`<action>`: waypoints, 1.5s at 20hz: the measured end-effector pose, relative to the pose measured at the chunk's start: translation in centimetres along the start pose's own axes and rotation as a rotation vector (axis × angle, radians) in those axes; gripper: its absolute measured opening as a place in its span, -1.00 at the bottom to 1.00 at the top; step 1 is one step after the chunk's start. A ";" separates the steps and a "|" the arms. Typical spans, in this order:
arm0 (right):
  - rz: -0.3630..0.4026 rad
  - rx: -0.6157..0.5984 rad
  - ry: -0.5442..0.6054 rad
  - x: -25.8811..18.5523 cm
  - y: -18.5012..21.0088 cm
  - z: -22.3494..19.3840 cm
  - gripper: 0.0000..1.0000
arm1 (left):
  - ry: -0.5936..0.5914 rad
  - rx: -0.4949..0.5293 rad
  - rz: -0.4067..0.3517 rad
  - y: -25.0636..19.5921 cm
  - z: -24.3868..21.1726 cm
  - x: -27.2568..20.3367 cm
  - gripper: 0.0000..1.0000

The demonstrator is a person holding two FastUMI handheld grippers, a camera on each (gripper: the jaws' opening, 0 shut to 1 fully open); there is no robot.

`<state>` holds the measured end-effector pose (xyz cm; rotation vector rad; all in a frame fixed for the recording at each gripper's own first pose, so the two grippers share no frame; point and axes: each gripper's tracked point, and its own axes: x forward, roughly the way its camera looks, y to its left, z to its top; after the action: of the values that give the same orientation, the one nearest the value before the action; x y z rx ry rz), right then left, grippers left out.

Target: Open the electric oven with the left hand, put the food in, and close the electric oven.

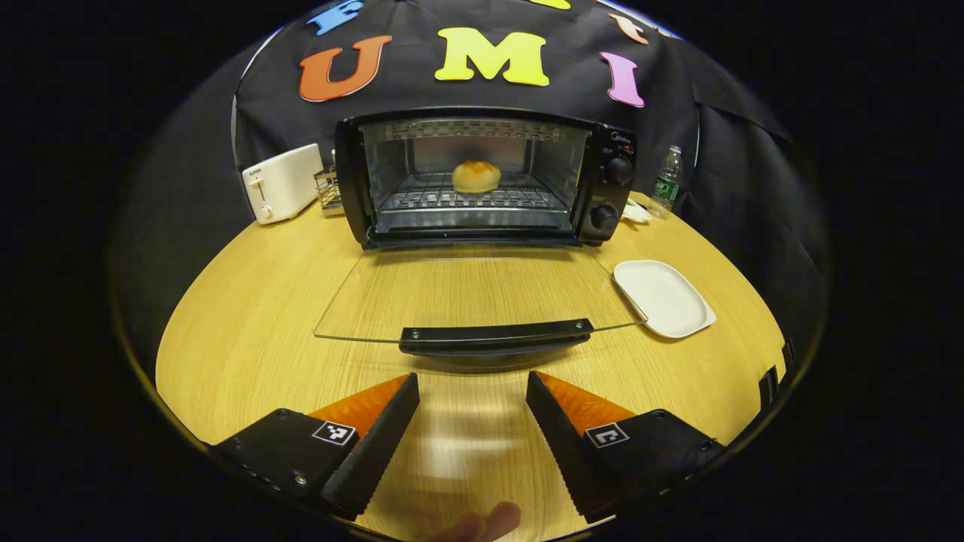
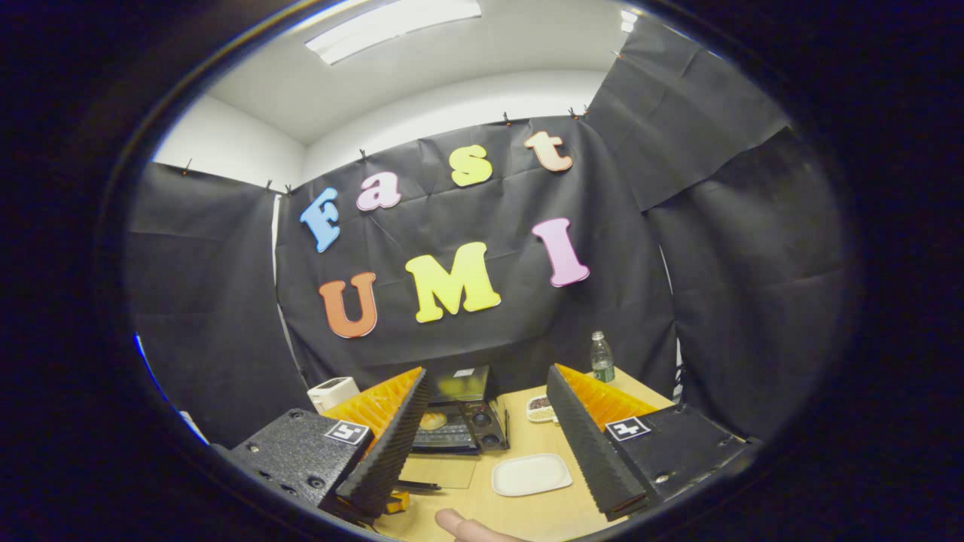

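The black electric oven stands at the back of the round wooden table. Its glass door lies folded down flat, the black handle nearest me. Inside, a golden bun sits on the wire rack. My left gripper is open, low over the table just in front of the handle and not touching it. My right gripper is open and empty, held high and back from the table. From there the oven and the bun show small between its fingers.
An empty white plate lies to the right of the door, also seen as the plate. A white toaster and a small wire rack stand left of the oven. A water bottle and a small dish are at its right.
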<state>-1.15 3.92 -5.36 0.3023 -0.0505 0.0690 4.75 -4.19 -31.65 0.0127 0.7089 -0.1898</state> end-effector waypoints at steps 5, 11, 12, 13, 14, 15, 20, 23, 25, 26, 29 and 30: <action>0.004 -0.031 -0.019 -0.6 -0.2 0.5 0.89 | 0.042 -0.010 0.017 -0.6 0.4 1.6 1.00; 0.016 -0.032 -0.026 -1.5 -0.2 0.7 0.89 | 0.075 -0.009 0.021 -1.1 0.8 1.4 0.93; 0.018 -0.033 -0.029 -1.6 -0.3 0.8 0.89 | 0.072 -0.012 0.020 -1.2 1.0 1.1 0.93; 0.023 -0.034 -0.031 -1.7 -0.2 0.8 0.89 | 0.070 -0.017 0.019 -1.3 1.3 0.9 0.93; 0.028 -0.031 -0.035 -1.9 -0.1 0.8 0.89 | 0.065 -0.023 0.017 -1.3 1.6 0.6 0.92; 0.028 -0.027 -0.037 -1.9 -0.1 0.8 0.89 | 0.058 -0.032 0.015 -1.3 2.0 0.3 0.92; 0.016 -0.034 -0.040 -2.2 -0.5 1.0 0.89 | 0.024 -0.041 0.010 -1.3 3.9 -0.6 0.93; 0.017 -0.030 -0.031 -2.2 -0.5 0.7 0.89 | 0.004 -0.039 -0.005 -1.3 4.9 -1.1 0.94; 0.025 -0.025 -0.026 -2.2 -0.3 0.5 0.89 | -0.009 -0.049 -0.011 -1.2 5.7 -1.4 0.94; 0.026 -0.023 -0.023 -2.2 -0.3 0.4 0.89 | -0.013 -0.044 -0.011 -1.2 6.0 -1.5 1.00; 0.024 -0.019 -0.017 -2.0 -0.4 0.2 0.89 | -0.036 -0.022 -0.001 -1.1 7.2 -1.8 0.95; 0.020 -0.015 -0.016 -2.0 -0.5 0.2 0.89 | -0.050 -0.015 0.004 -1.1 7.7 -1.8 0.96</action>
<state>-3.13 3.28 -5.40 0.2869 -0.0696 0.0862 8.15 -5.53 -24.57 -0.0048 0.6608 -0.1804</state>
